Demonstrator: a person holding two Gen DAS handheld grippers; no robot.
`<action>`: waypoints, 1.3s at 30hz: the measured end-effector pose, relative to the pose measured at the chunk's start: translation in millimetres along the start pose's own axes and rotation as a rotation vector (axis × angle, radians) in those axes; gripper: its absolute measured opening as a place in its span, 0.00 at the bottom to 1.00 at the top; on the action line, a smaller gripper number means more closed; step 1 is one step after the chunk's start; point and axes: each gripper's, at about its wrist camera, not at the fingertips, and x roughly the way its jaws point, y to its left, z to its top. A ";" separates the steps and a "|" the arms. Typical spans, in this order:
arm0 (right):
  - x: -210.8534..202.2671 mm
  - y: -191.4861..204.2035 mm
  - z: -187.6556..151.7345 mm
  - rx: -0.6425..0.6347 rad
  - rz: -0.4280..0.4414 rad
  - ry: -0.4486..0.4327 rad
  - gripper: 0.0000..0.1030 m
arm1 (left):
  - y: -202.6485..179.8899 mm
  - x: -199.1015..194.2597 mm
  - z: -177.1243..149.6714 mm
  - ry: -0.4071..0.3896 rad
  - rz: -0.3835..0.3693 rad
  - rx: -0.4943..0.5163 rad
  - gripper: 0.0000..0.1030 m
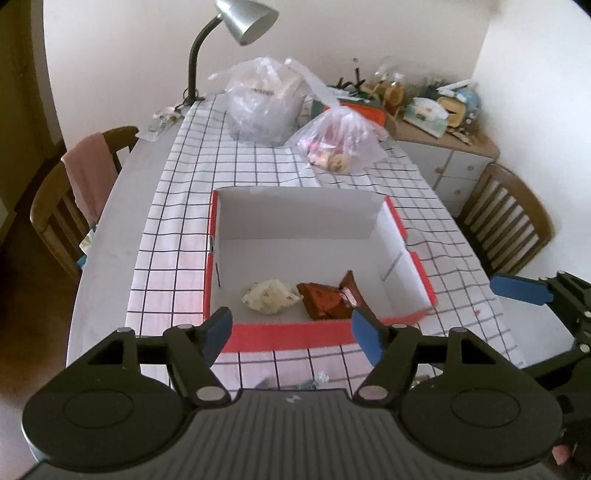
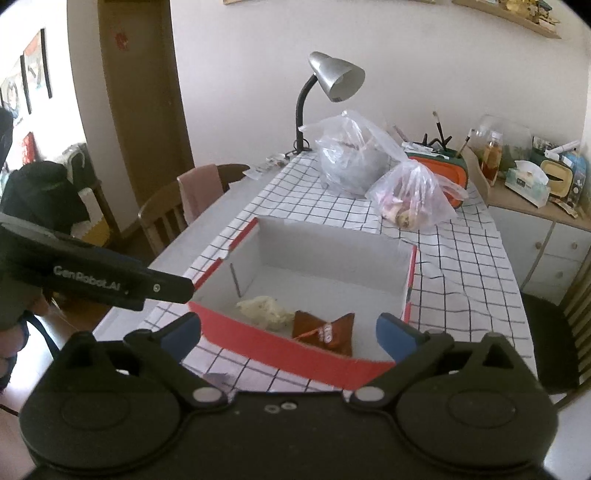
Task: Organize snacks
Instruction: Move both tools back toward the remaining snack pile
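An open box (image 1: 295, 218) (image 2: 317, 266), red outside and white inside, sits on the checked cloth. Inside it lie a pale wrapped snack (image 1: 271, 296) (image 2: 264, 312) and a brown-red snack packet (image 1: 328, 301) (image 2: 325, 330), side by side near the front wall. My left gripper (image 1: 291, 332) hovers over the box's near edge, open, nothing between its blue fingertips. My right gripper (image 2: 291, 334) hangs above the box's near corner, open wide and empty. The right gripper's blue finger (image 1: 519, 288) shows at the right of the left wrist view. The left gripper's body (image 2: 110, 277) crosses the right wrist view's left side.
Beyond the box lie a small clear bag of snacks (image 1: 338, 142) (image 2: 413, 199) and a larger plastic bag (image 1: 264, 107) (image 2: 351, 158). A silver desk lamp (image 1: 243, 18) (image 2: 336, 79) stands at the far end. Wooden chairs (image 1: 62, 195) (image 1: 506, 218) flank the table. A cluttered sideboard (image 2: 535, 206) stands right.
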 end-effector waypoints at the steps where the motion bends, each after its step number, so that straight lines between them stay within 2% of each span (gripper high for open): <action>1: -4.6 1.4 -3.2 0.004 0.003 -0.004 1.00 | -0.1 -5.2 -4.1 -0.007 -0.005 0.002 0.74; 4: -16.0 5.3 -12.5 0.017 0.006 -0.016 1.00 | 0.8 -18.2 -18.0 -0.022 -0.015 0.002 0.77; 12: -37.5 12.6 -48.6 0.046 0.018 -0.029 1.00 | 8.2 -39.1 -55.7 -0.024 -0.014 -0.002 0.79; 20: -37.8 15.0 -91.8 0.080 -0.027 0.028 1.00 | 23.4 -43.9 -92.7 -0.010 -0.024 -0.054 0.89; 28: -21.4 12.6 -144.0 0.129 -0.101 0.114 1.00 | 39.7 -20.4 -131.6 0.078 0.007 -0.101 0.89; 31: -14.0 13.6 -159.5 0.121 -0.122 0.148 1.00 | 38.1 -0.5 -146.0 0.139 0.027 -0.082 0.89; 34: -6.2 14.5 -170.6 0.115 -0.133 0.179 1.00 | 32.2 16.2 -160.5 0.179 0.009 -0.040 0.89; 39: 6.4 18.5 -181.4 0.113 -0.137 0.218 1.00 | 19.6 30.8 -174.0 0.204 -0.011 0.047 0.89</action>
